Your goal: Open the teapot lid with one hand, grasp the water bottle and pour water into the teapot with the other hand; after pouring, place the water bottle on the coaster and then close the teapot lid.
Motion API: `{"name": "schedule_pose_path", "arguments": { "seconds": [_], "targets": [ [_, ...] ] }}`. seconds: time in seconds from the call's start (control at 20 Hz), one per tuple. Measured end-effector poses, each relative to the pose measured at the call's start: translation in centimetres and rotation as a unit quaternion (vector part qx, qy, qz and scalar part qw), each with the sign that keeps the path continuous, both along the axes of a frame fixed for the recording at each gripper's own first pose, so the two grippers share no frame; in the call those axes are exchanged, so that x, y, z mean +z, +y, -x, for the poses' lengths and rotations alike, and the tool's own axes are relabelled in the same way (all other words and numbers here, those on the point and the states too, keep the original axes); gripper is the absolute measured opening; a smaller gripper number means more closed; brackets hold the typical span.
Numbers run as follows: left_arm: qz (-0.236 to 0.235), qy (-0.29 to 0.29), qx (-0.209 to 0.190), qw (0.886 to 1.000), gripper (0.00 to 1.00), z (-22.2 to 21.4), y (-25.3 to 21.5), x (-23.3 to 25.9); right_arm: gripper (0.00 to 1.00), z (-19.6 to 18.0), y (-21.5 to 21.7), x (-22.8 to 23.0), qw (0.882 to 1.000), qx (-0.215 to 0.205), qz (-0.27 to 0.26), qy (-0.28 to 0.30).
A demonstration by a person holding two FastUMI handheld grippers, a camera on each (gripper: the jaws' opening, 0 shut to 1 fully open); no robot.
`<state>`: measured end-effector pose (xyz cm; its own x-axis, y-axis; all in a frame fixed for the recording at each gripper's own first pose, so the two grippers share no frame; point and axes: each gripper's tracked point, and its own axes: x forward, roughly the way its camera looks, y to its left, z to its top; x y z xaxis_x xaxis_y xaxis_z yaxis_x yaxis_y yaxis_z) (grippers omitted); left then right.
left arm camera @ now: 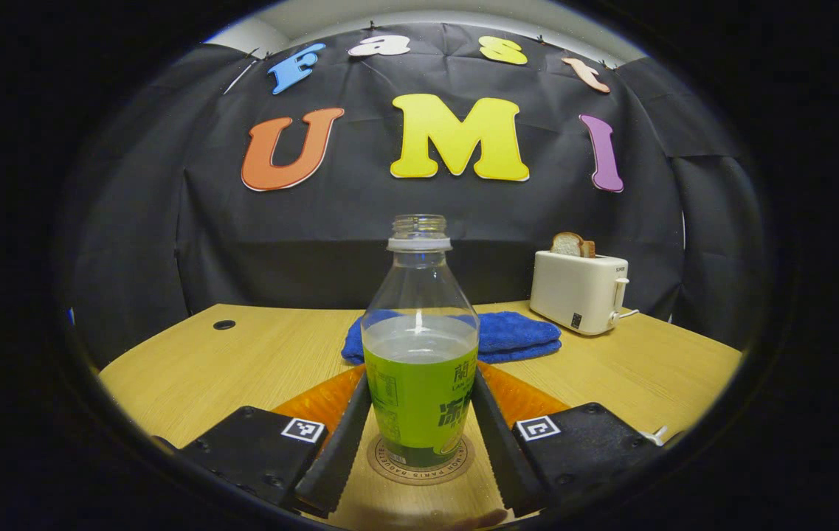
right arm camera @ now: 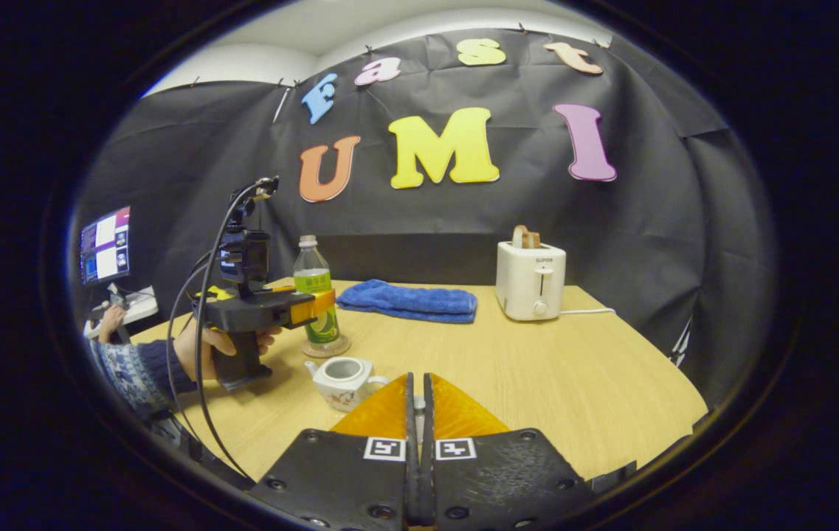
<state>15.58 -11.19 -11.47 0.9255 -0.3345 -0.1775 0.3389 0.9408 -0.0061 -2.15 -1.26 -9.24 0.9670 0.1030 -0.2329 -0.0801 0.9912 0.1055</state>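
Bottle [left arm camera: 419, 346] stands on the round coaster [left arm camera: 389, 464] on the worktop [left arm camera: 205, 361], between the left gripper's [left arm camera: 419, 435] fingers, which touch its sides. It is thin plastic, part full, cap off: squeeze low and gently. Right fingers [right arm camera: 412, 413] are clenched together; a teapot [right arm camera: 344, 380] sits open nearby.

Lidless teapot [right arm camera: 344, 380] sits just beyond the closed right tool [right arm camera: 418, 413].

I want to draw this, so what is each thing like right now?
Clear plastic water bottle with green label: uncapped, part full, upright on round coaster.
White ceramic teapot: lid off.
White toaster: bread sticking up.
Blue towel: folded flat.
Left gripper: fingers flank bottle.
Right gripper: shut.
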Motion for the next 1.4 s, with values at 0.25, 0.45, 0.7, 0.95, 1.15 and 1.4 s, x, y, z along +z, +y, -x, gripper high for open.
{"name": "schedule_pose_path", "arguments": {
  "seconds": [0.25, 0.45, 0.7, 0.95, 1.15, 1.4],
  "targets": [
    [-0.007, -0.015, 0.011, 1.000, 0.98, 0.6, 1.1, 1.4, 0.00, -0.2, 0.8, 0.3, 1.000, 0.004, 0.006, -0.005],
    [-0.007, -0.029, 0.022, 0.999, 0.99, 2.5, 2.9, 2.7, 0.00, -1.3, 2.8, 0.9, 1.000, 0.019, 0.006, -0.011],
    [-0.008, -0.039, 0.073, 0.997, 1.00, 7.1, 8.1, 2.8, 0.00, -4.1, 6.7, 1.5, 0.999, 0.049, -0.003, -0.022],
    [0.010, -0.033, 0.112, 0.993, 0.99, 11.1, 11.8, 2.3, 0.00, -7.1, 9.2, 1.0, 0.997, 0.068, -0.019, -0.025],
    [0.026, -0.030, 0.126, 0.991, 1.00, 13.5, 12.9, 2.3, 0.00, -8.7, 9.7, 0.0, 0.997, 0.068, -0.019, -0.023],
    [0.018, -0.030, 0.116, 0.993, 0.99, 14.5, 12.4, 1.6, 0.00, -9.3, 10.0, -1.2, 0.997, 0.074, -0.020, -0.023]
  ]
}}
